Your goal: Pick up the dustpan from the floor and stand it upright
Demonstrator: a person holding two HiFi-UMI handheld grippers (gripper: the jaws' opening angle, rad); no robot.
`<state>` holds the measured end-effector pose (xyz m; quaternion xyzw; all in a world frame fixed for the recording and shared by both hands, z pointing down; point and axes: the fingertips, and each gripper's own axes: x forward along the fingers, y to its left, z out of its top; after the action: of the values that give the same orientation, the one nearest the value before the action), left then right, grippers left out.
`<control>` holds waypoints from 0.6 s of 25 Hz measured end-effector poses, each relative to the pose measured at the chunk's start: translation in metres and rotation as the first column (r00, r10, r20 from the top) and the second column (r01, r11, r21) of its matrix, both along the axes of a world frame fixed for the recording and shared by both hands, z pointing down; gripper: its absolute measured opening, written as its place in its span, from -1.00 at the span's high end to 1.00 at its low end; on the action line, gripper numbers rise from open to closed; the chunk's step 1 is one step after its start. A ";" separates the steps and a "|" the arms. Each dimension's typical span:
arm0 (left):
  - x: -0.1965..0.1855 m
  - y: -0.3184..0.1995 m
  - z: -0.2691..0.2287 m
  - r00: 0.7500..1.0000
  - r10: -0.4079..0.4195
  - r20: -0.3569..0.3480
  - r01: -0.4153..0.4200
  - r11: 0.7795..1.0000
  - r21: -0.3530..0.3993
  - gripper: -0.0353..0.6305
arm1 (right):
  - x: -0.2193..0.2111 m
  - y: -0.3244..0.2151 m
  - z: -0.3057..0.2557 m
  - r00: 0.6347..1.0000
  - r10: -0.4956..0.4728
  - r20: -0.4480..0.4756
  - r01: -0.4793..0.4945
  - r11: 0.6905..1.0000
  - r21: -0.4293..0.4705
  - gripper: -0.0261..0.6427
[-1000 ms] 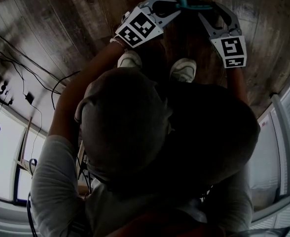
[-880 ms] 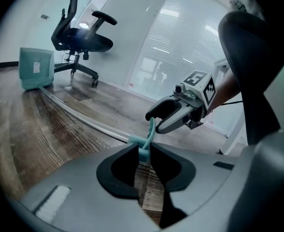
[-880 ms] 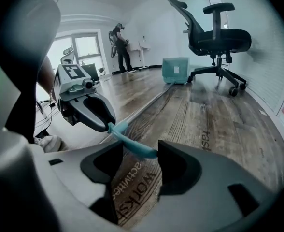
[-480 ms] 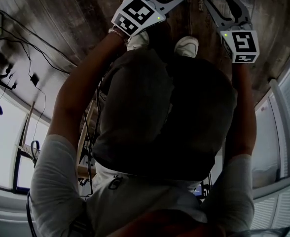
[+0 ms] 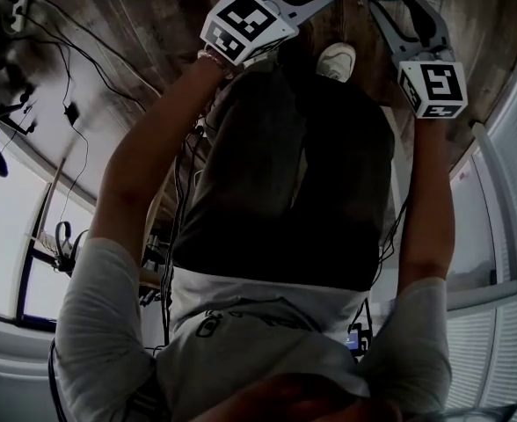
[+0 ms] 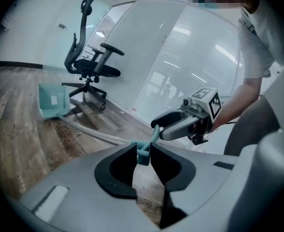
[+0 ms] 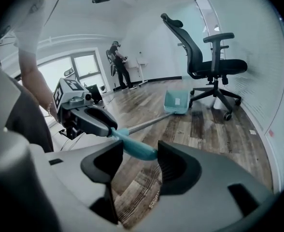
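1. The left gripper (image 6: 142,148) pinches the teal handle (image 6: 143,154), its jaws narrow.
2. The right gripper (image 7: 139,151) clamps the same handle's end, just beside the left.
3. The pole (image 7: 148,124) slants away to the dustpan (image 7: 177,102), which is low by the floor (image 7: 205,127) beside a chair (image 7: 214,66).

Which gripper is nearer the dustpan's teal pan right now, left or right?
Left. The left gripper clamps the handle's teal grip where the metal shaft toward the pan begins; the right gripper holds that grip's far end, farther back from the pan.
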<state>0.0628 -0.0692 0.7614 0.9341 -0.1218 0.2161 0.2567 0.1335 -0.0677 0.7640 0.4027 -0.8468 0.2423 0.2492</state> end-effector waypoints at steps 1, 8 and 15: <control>-0.001 0.001 -0.012 1.000 -0.008 -0.002 0.008 1.000 -0.002 0.68 | -0.001 0.001 -0.012 1.000 0.001 0.005 -0.001 1.000 0.001 0.30; -0.013 0.006 -0.100 0.999 -0.051 -0.013 0.051 0.998 -0.031 0.67 | -0.012 0.004 -0.102 1.000 -0.015 0.015 0.015 1.000 0.005 0.30; -0.022 0.018 -0.166 0.996 -0.082 -0.019 0.081 0.994 -0.074 0.65 | -0.022 0.012 -0.173 0.999 -0.037 0.029 0.036 0.999 0.007 0.30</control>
<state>0.0412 -0.0516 0.5950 0.9207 -0.1489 0.1994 0.3006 0.1120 -0.0556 0.5910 0.3844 -0.8583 0.2406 0.2400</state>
